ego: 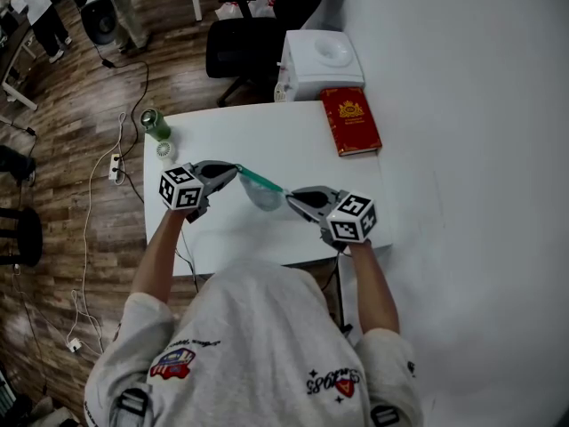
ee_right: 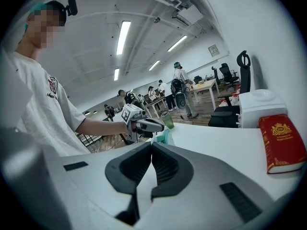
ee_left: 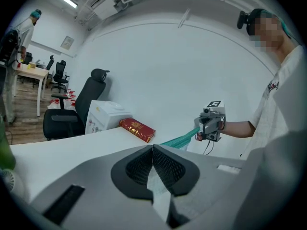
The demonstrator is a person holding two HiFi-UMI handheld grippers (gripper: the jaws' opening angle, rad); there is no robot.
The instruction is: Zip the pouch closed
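Observation:
A small pale pouch point(ego: 264, 194) with a teal zip edge point(ego: 258, 180) hangs just above the white table point(ego: 267, 136), stretched between both grippers. My left gripper point(ego: 235, 172) is shut on the upper left end of the teal edge; whether it pinches the zip pull I cannot tell. My right gripper point(ego: 289, 197) is shut on the pouch's lower right end. In the left gripper view the teal edge point(ee_left: 180, 139) runs from the closed jaws to the right gripper point(ee_left: 211, 123). The right gripper view shows the pouch point(ee_right: 163, 137) bunched below the left gripper point(ee_right: 144, 124).
A red book point(ego: 350, 120) lies at the table's far right, with a white box point(ego: 320, 60) beyond it. A green can point(ego: 155, 124) and a small white round thing point(ego: 166, 150) sit at the far left corner. A black chair point(ego: 244, 38) stands behind the table, and cables lie on the floor at left.

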